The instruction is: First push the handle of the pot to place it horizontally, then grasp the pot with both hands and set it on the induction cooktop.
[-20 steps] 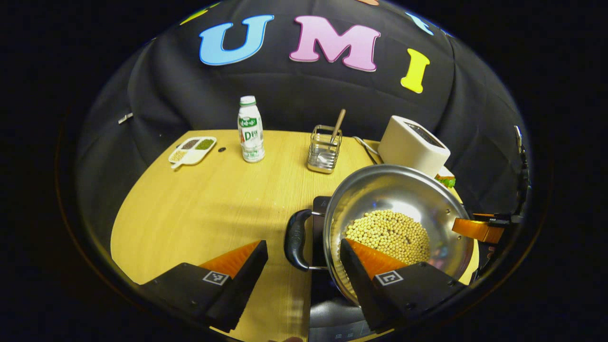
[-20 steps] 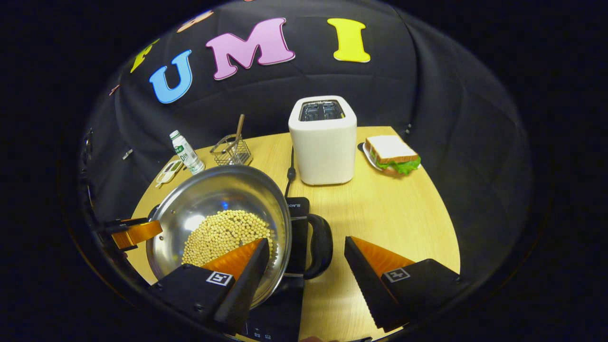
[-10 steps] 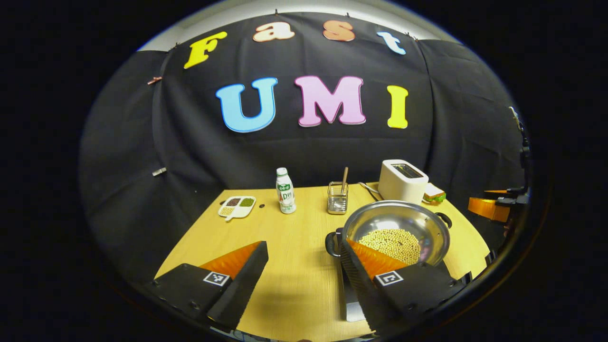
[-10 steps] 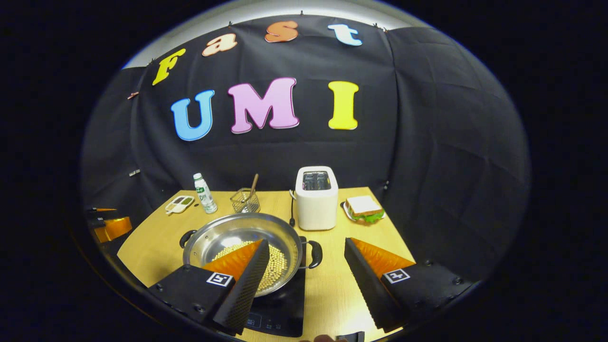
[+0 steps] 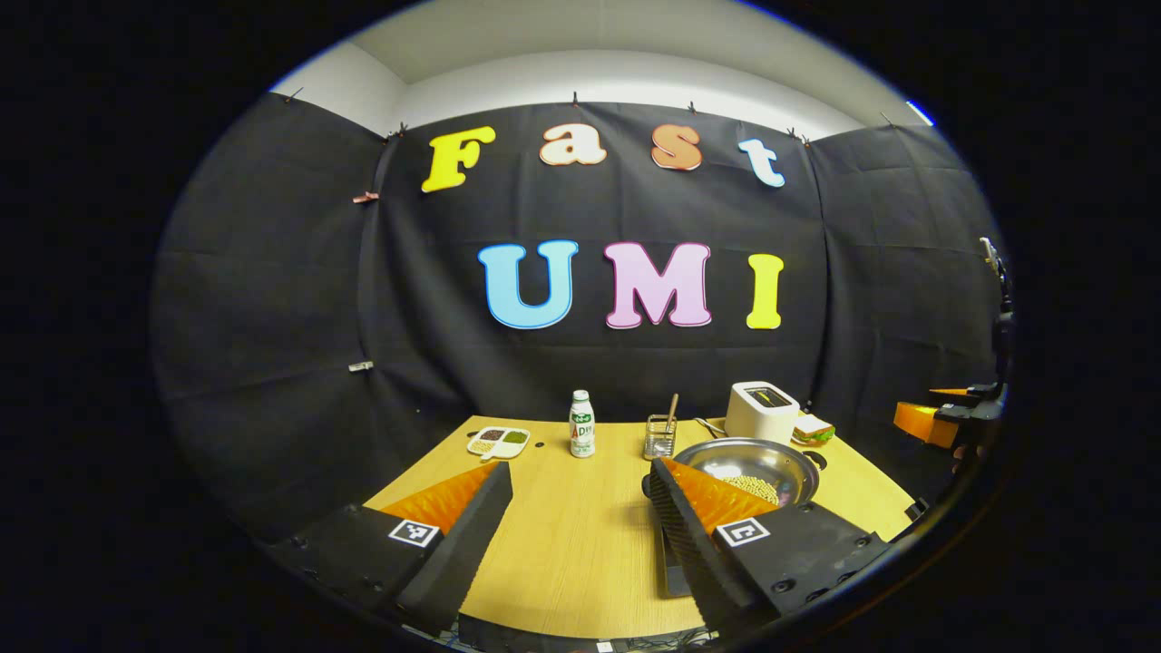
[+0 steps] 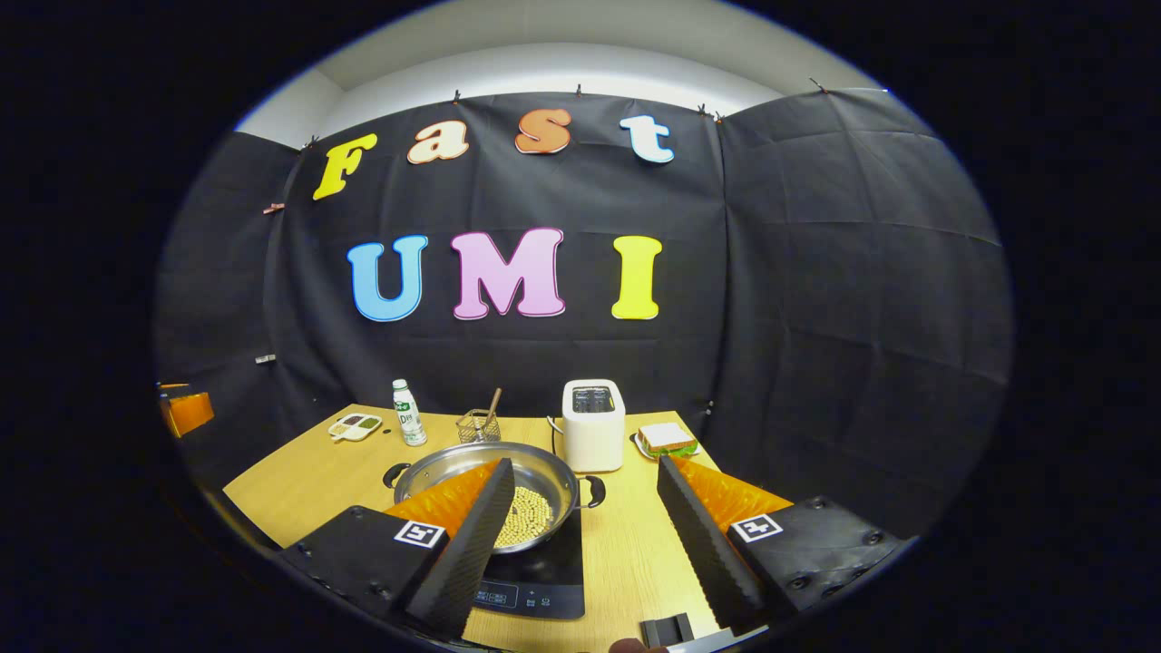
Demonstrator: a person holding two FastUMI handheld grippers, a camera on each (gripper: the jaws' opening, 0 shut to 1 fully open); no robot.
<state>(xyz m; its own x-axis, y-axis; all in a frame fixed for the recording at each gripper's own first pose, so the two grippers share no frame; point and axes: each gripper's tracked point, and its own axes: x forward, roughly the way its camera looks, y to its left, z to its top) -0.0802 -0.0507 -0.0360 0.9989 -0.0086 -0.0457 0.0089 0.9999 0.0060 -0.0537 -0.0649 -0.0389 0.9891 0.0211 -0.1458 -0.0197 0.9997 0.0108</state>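
Pot (image 6: 481, 485) of beans is sitting on the induction cooktop (image 6: 544, 576) at lower centre of your right gripper view, toaster (image 6: 593, 437) standing just right of it. You are holding the left gripper (image 5: 580, 526) and right gripper (image 6: 585, 531) spread wide, gripping nothing.

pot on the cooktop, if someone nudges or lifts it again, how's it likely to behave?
The pot looks like rigid polished metal, so probably slick on the glassy induction cooktop and apt to slide. The loose beans would likely shift if it tilts. Its two side handles suggest a level two-point lift works best.
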